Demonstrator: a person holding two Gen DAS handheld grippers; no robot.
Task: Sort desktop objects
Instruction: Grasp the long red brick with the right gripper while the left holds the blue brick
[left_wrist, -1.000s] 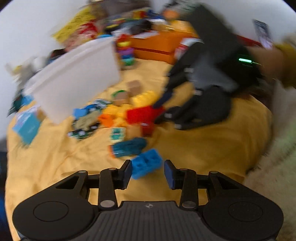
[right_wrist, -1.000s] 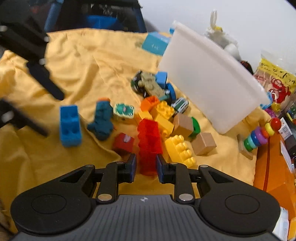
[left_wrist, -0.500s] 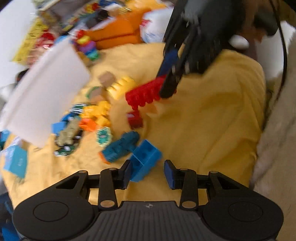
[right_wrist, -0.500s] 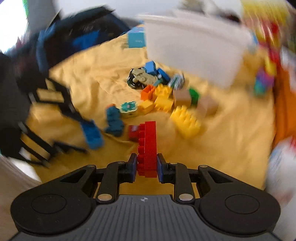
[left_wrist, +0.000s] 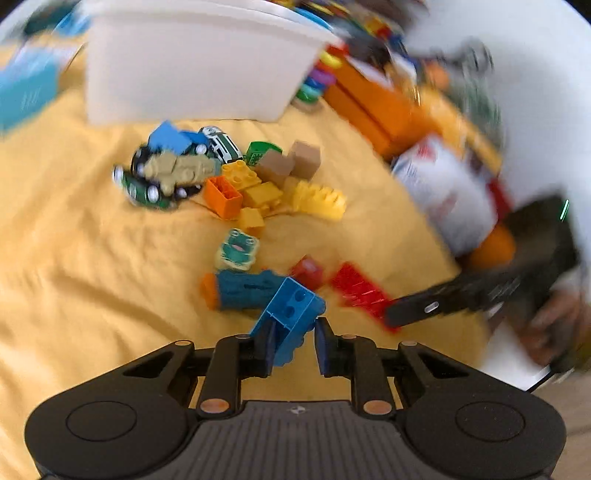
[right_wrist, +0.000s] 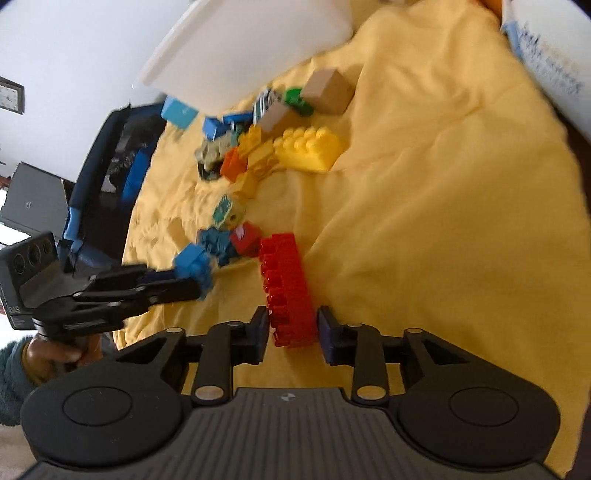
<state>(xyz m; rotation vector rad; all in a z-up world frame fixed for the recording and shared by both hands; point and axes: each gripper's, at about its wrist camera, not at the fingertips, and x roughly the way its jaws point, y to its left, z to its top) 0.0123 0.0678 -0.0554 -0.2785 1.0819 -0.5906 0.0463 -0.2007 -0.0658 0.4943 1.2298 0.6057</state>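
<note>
In the left wrist view a blue brick (left_wrist: 291, 314) sits tilted between the fingers of my left gripper (left_wrist: 295, 347), which is shut on it. Just past it on the yellow cloth lie a teal toy figure (left_wrist: 243, 291) and a small red block (left_wrist: 306, 271). In the right wrist view a long red brick (right_wrist: 286, 280) stands on its side between the fingers of my right gripper (right_wrist: 293, 332), with thin gaps on both sides. The left gripper with the blue brick (right_wrist: 192, 264) is just left of it. A white bin (left_wrist: 192, 62) stands behind the toy pile.
The pile holds a yellow brick (right_wrist: 308, 147), toy cars (left_wrist: 173, 171), an orange brick (left_wrist: 223, 197), wooden blocks (left_wrist: 291, 164) and a frog tile (left_wrist: 238, 251). An orange box (left_wrist: 384, 107) and a white packet (left_wrist: 447, 192) stand right. Bare yellow cloth (right_wrist: 443, 221) spreads right of the red brick.
My left gripper's jaws have shut on the blue brick. The right gripper brought the red brick down beside the small red block, and its jaws now stand a little wider.
</note>
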